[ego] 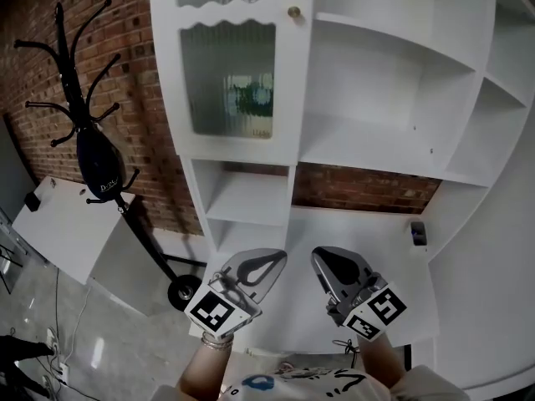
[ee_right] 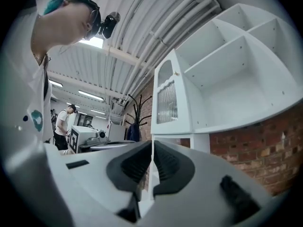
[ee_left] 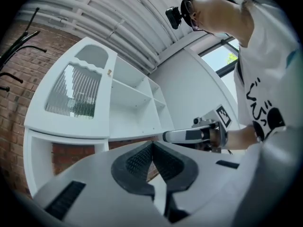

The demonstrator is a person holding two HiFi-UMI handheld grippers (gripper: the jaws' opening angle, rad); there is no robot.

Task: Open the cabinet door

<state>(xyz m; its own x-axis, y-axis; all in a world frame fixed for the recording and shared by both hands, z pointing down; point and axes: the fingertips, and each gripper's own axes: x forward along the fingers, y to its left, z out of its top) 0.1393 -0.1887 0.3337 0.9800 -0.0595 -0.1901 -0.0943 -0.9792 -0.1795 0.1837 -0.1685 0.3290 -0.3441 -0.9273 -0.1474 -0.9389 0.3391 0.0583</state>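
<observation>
The white cabinet door with ribbed glass stands closed at the upper left, a small brass knob on its right edge. Both grippers hover side by side low in the head view, well below the door and over the white counter. My left gripper is shut and empty, and so is my right gripper. The left gripper view shows its closed pads below the door and knob, with the right gripper alongside. The right gripper view shows the door and knob ahead.
Open white shelves fill the cabinet to the right of the door. A black coat stand with a dark bag stands by the brick wall at left, beside a leaning white panel. A small dark object lies on the counter.
</observation>
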